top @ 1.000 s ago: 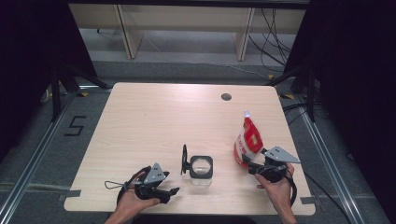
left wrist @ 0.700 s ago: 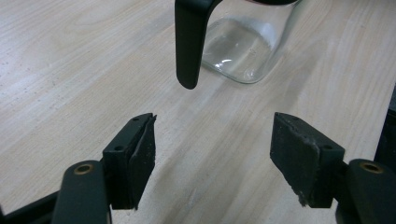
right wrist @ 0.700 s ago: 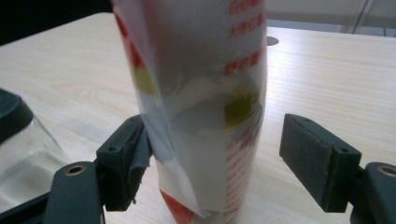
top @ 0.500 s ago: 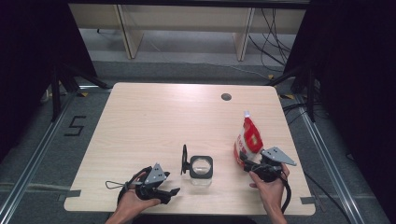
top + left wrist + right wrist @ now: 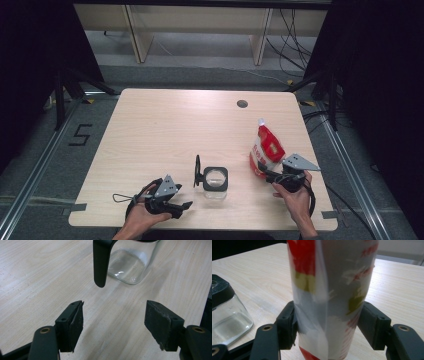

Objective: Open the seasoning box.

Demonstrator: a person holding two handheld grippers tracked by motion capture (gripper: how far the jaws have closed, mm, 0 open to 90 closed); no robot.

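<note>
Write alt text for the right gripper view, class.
A red and white pouch stands on the wooden table between the black jaws of the right gripper, which have just been closing on it. A glass jar sits at the left edge.

Table: jar at 6 o'clock of centre; pouch upright at its 2 o'clock, well apart.

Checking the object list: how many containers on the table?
2. A clear glass jar with black rim and open lid stands near the front centre; a red-and-white pouch stands to its right, between the right claw's jaws.
</note>
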